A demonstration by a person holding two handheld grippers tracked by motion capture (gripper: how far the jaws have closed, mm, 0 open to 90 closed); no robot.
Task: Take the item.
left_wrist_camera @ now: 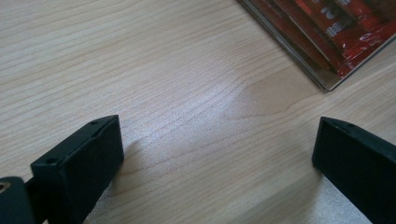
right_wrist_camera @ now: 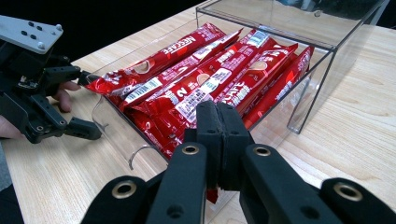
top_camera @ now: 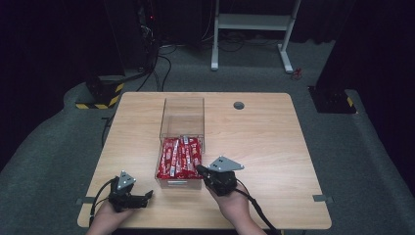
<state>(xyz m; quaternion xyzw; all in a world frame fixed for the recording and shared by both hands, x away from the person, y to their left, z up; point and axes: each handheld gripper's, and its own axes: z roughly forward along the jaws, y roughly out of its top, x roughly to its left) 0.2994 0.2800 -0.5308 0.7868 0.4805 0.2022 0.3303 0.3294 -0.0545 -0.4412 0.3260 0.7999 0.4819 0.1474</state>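
Observation:
A clear plastic case [top_camera: 182,116] stands mid-table with its drawer [top_camera: 178,183] pulled out toward me. Several red coffee-stick packets [top_camera: 180,156] [right_wrist_camera: 205,74] lie in the drawer. My right gripper [top_camera: 200,169] [right_wrist_camera: 219,119] is shut, its tips over the packets at the drawer's near right corner; I cannot tell whether they pinch a packet's edge. Left of the drawer's front, my left gripper [top_camera: 146,198] [right_wrist_camera: 91,102] [left_wrist_camera: 217,140] rests low over bare wood, open, with nothing between its jaws. The drawer's corner with red packets [left_wrist_camera: 336,32] lies ahead of it to the right.
The wooden table [top_camera: 264,147] has a round grey cable port [top_camera: 239,105] at the back. Bare wood lies right of the case. A white desk frame [top_camera: 252,29] and cables stand on the grey floor beyond.

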